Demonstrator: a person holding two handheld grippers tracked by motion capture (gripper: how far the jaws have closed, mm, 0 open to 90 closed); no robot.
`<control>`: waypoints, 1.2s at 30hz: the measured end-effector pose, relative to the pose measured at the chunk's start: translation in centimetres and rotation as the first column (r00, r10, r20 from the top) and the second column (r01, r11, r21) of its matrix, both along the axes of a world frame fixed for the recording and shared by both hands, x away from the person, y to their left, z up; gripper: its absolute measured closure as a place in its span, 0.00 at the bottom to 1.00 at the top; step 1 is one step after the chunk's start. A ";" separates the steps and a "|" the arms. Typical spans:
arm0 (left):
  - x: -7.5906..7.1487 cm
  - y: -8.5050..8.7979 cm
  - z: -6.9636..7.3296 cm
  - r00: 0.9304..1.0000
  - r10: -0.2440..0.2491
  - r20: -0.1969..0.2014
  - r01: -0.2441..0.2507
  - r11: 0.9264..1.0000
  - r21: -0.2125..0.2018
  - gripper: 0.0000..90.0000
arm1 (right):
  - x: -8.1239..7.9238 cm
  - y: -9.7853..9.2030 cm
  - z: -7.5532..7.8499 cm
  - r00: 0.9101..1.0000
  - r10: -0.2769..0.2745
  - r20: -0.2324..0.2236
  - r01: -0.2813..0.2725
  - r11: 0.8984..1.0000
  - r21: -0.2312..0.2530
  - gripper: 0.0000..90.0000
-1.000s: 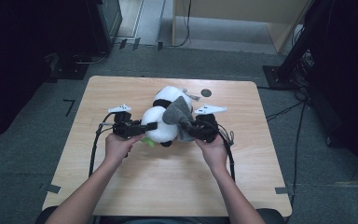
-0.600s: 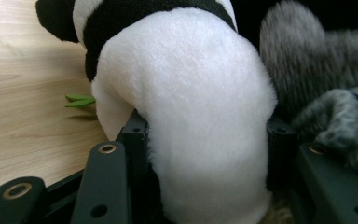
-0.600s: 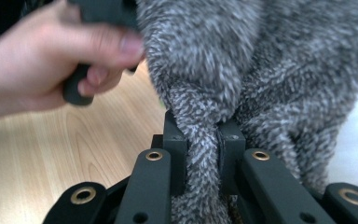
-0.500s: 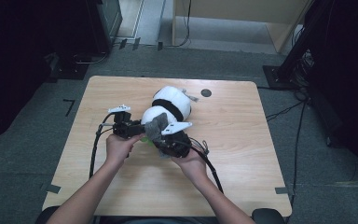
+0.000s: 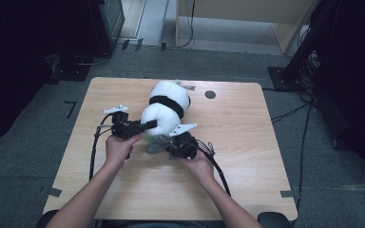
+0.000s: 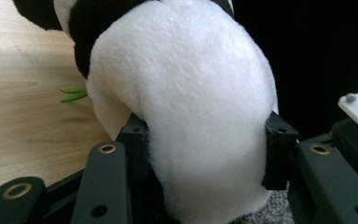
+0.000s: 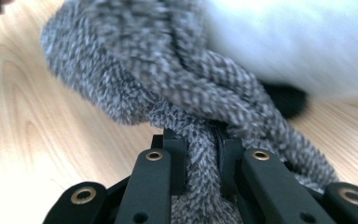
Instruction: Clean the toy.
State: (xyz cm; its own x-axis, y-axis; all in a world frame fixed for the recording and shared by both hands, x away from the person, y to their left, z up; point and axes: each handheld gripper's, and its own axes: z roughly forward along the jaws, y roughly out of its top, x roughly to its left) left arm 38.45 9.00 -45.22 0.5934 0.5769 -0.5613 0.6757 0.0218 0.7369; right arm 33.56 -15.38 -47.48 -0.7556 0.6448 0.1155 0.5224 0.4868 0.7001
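A white plush panda (image 5: 166, 111) with a black band lies in the middle of the wooden table (image 5: 247, 142). My left gripper (image 5: 148, 125) comes in from the left and is shut on a white lobe of the plush (image 6: 191, 107), whose fur bulges between the pads (image 6: 135, 140). My right gripper (image 5: 170, 147) sits just in front of the toy, shut on a grey fuzzy scarf (image 5: 157, 143). In the right gripper view the scarf (image 7: 168, 74) is knotted above the closed gripper (image 7: 203, 158), with the white plush (image 7: 298, 42) behind it.
A small green piece (image 6: 74, 94) sticks out under the toy. A dark round hole (image 5: 210, 94) marks the table's far side. Black cables (image 5: 93, 152) trail from both grippers. Dark stands and cords (image 5: 304, 71) ring the table on the grey floor.
The right gripper has carried the grey scarf down and to the left, from the plush's right side to the table in front of it. The left gripper has kept its hold.
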 end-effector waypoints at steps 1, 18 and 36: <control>0.0 0.0 0.0 1.000 0.005 0.005 -0.005 1.000 -0.003 0.55 | 0.2 -0.3 -0.1 1.000 -0.010 -0.006 0.010 1.000 -0.006 0.89; 0.5 3.2 0.9 0.998 0.058 0.035 -0.057 0.998 -0.027 0.55 | 2.8 -7.9 0.9 0.964 -0.263 -0.047 0.266 0.959 0.097 0.88; 3.5 6.2 -0.8 0.987 0.150 0.047 -0.155 0.982 0.110 0.55 | 5.2 -15.1 1.2 0.904 -0.416 -0.104 0.427 0.895 0.132 0.88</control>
